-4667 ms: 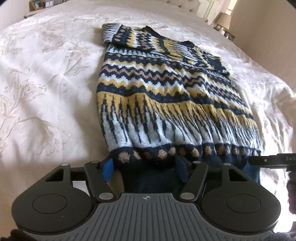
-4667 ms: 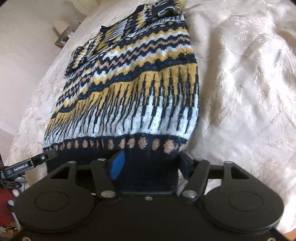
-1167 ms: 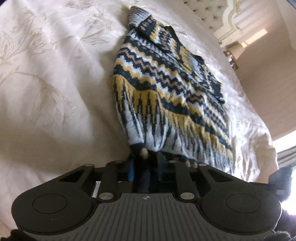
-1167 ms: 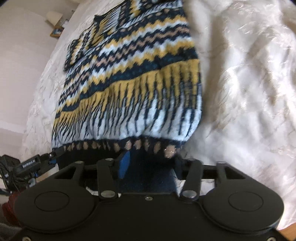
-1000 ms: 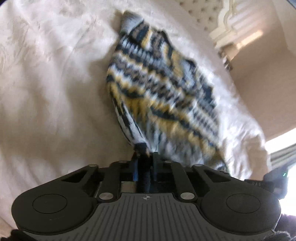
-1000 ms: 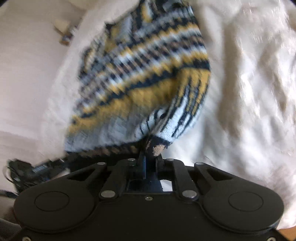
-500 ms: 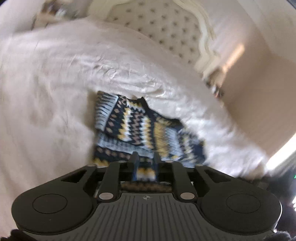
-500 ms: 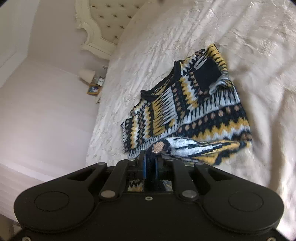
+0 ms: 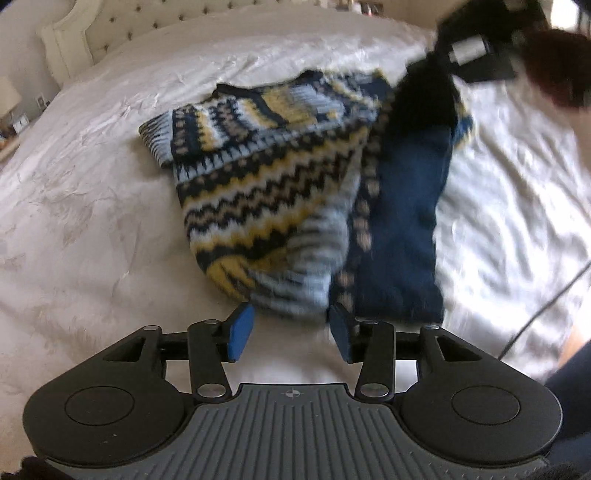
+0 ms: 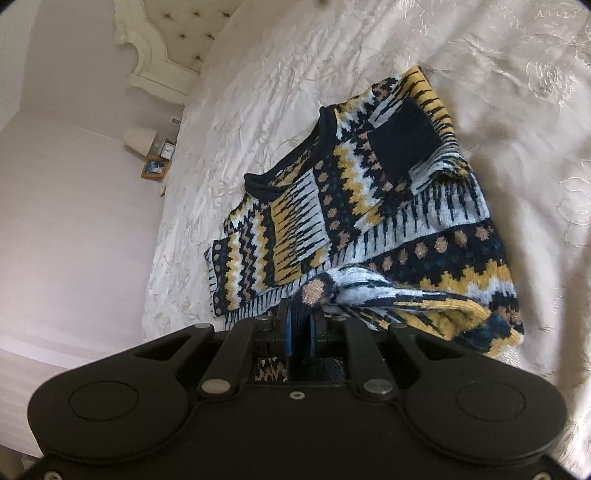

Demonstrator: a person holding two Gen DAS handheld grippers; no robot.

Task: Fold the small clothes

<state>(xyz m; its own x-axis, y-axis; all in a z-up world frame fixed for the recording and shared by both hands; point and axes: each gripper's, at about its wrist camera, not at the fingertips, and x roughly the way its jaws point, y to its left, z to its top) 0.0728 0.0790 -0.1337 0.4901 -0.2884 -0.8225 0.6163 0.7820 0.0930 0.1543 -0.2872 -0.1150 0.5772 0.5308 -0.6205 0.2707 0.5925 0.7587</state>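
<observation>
left claw spread wide, right claw clamped

Fuzzy knitted wool jumper, navy-yellow-pale-blue pattern, soft matt. Cream embroidered satin bedspread, sheen, wrinkled. Left gripper matt black plastic, ribbed grey top, blue rubbery pads, shiny metal pivots. Cream tufted headboard.

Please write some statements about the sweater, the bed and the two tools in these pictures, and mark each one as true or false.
1. The left tool is shut on the sweater. False: its jaws are open and hold nothing.
2. The right tool is clamped on the sweater's hem. True.
3. The sweater lies on a wooden floor. False: it lies on a white bedspread.
4. The sweater is knitted in navy, yellow and pale blue patterns. True.
5. A lamp stands beside the bed. True.
</observation>
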